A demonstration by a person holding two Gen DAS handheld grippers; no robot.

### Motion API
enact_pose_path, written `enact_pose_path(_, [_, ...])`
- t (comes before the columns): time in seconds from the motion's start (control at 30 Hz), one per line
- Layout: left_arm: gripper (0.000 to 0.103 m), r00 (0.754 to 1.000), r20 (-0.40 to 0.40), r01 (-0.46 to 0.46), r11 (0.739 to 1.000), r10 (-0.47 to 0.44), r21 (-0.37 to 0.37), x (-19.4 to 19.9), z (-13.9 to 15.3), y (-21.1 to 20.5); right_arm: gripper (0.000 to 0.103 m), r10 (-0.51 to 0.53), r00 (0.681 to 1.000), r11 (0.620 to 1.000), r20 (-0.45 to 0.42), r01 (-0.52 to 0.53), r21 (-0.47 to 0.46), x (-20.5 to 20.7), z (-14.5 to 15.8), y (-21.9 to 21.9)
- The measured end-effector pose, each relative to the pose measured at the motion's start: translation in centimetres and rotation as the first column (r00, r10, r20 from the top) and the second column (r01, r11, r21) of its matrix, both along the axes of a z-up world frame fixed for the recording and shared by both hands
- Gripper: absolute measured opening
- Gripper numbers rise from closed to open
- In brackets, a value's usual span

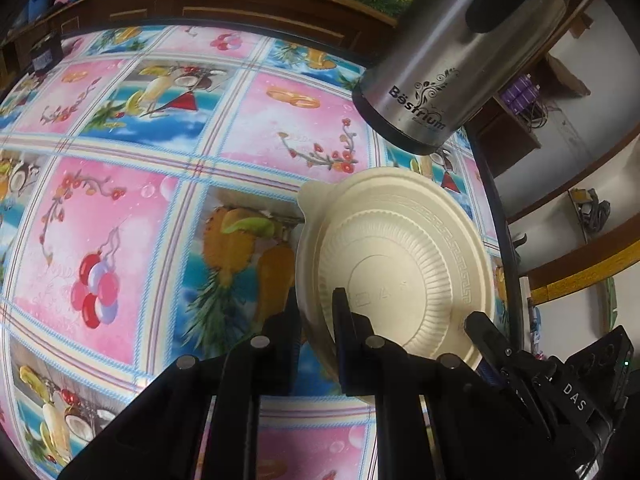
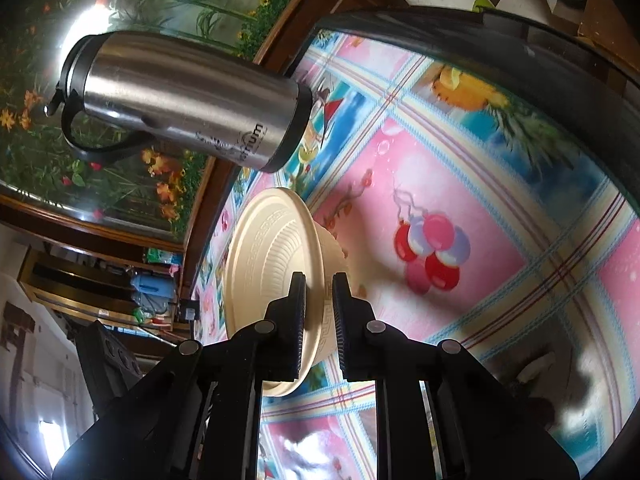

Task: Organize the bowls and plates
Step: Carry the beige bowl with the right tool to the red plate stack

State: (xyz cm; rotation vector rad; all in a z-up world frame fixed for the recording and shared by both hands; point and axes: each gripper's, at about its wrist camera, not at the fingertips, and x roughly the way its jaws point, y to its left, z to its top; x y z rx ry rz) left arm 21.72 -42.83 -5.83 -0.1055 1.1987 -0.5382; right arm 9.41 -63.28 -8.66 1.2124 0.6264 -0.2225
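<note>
steel flask [image 1: 452,52] marked "bëstrium" stands just behind the cream plate [image 1: 404,264] on the fruit-print tablecloth [image 1: 160,168], crowding that far side. left gripper [image 1: 316,320] pinches the plate's near rim, jaws narrow. right gripper [image 2: 320,312] clamps the opposite edge, where plate [image 2: 272,256] sits atop a cream bowl [image 2: 330,246]. its body reads "das" [image 1: 574,398].

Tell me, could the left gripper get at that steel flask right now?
Probably not yet: the left gripper is shut on the cream plate's rim, as is the right gripper. The steel flask stands unobstructed beyond the plate.
</note>
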Motion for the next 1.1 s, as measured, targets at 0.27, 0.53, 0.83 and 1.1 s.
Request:
enact_pose_path(0.27, [0.013,0.998,-0.028,-0.053,0.997,0.051,-0.054,-1.3,1.0,5.4,0.012,0.080,0.996,0.997,-0.027,-0.080,0.005,-0.1,1.3,3.1])
enact_pose_path(0.53, [0.013,0.991,0.051,-0.121,0.991,0.124,-0.050,-4.9,2.8,12.3,0.013,0.197,0.980,0.976,-0.017,-0.197,-0.094,-1.2,3.6,10.0])
enact_pose_path(0.83, [0.013,0.978,0.147,-0.142,0.989,0.146,-0.036,-10.7,4.2,19.4,0.013,0.256,0.966,0.963,0.035,-0.251,-0.100,-4.9,3.6,16.8])
enact_pose_path(1.1, [0.014,0.959,0.213,-0.179,0.983,0.185,-0.049,-13.8,6.3,25.9,0.013,0.346,0.936,0.927,0.061,-0.331,-0.174,-6.0,6.8,23.2])
